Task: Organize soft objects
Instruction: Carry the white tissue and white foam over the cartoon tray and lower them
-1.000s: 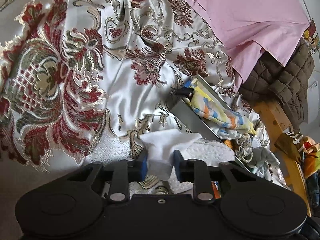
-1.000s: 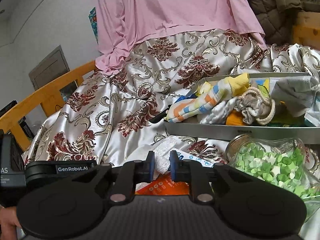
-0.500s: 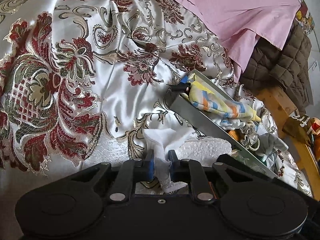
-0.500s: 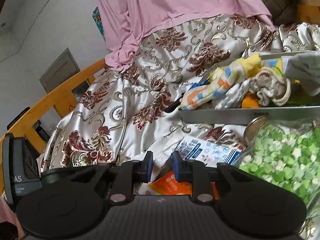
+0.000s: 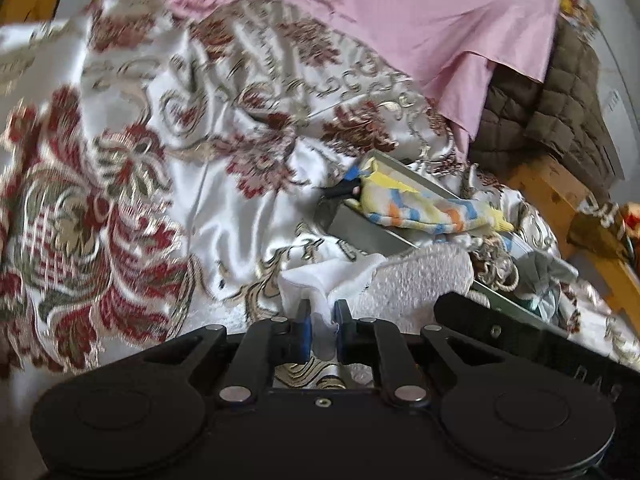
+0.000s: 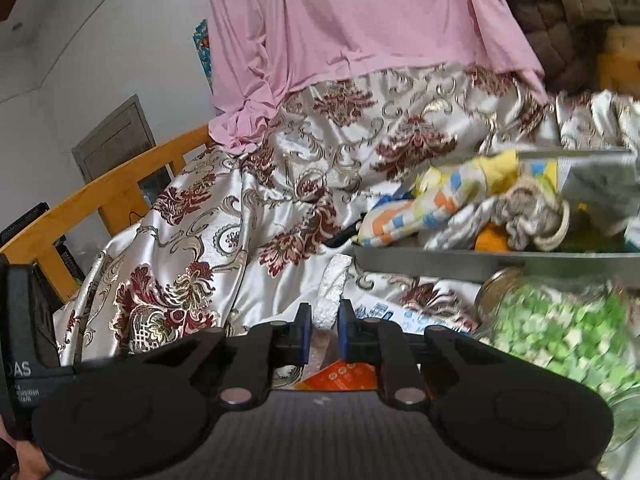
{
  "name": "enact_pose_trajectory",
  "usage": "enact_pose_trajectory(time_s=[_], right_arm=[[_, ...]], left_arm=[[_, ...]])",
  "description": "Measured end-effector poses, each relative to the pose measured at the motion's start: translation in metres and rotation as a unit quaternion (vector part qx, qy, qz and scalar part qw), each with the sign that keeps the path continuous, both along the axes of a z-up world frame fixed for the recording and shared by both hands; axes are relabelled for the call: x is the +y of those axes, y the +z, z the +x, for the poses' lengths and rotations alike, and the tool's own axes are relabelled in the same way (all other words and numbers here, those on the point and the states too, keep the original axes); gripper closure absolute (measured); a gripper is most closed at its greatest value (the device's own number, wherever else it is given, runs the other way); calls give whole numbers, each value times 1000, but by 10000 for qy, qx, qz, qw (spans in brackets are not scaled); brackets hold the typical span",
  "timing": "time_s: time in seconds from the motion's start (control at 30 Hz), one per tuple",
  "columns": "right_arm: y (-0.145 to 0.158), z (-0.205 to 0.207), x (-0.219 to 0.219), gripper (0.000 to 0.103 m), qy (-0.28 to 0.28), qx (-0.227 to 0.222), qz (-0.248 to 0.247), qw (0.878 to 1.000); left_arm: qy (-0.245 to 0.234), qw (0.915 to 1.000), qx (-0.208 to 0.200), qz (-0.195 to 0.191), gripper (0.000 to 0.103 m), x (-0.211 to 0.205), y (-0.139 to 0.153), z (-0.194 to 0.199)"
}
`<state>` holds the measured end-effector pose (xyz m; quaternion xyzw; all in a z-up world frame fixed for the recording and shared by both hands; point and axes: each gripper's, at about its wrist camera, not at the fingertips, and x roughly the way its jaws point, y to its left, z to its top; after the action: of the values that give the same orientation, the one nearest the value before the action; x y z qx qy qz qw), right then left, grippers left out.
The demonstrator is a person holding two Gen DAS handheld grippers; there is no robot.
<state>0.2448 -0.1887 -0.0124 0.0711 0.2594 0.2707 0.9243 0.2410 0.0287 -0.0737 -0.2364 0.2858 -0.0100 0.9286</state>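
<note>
A white textured cloth (image 5: 416, 276) lies on the patterned satin bedspread (image 5: 120, 184) just in front of a grey metal tray (image 5: 372, 232). My left gripper (image 5: 320, 326) is shut on one edge of the cloth. My right gripper (image 6: 323, 326) is shut on the other edge, where the cloth (image 6: 332, 288) stands up as a narrow strip. The tray (image 6: 440, 262) holds a striped sock (image 6: 432, 208), a knotted rope piece (image 6: 528, 216) and other soft items. The right gripper's black body shows at the lower right of the left wrist view.
A glass jar of green and white pieces (image 6: 560, 328) lies right of my right gripper, with printed packets (image 6: 384, 312) under it. A pink garment (image 5: 400, 20) and a brown quilted jacket (image 5: 552, 120) lie at the back. A wooden frame (image 6: 80, 208) edges the bed.
Both grippers closed onto the white cloth and lifted it. The cloth now bunches up between them and the right gripper has come closer to the left one. The view shifted toward the tray.
</note>
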Motion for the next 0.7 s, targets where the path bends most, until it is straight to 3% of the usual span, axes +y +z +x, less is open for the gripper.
enact_pose_trajectory(time_s=[0.33,0.7], right_arm=[[30,-30,-18,91,-229,-563,-67,9981],[71,-53,-57,91,-663,-1340,-41,9887]], left_arm=[[-228,9972,-557,452,92,-21,33,-20],[-498,9913,-879,839,92,-44,80,-36]])
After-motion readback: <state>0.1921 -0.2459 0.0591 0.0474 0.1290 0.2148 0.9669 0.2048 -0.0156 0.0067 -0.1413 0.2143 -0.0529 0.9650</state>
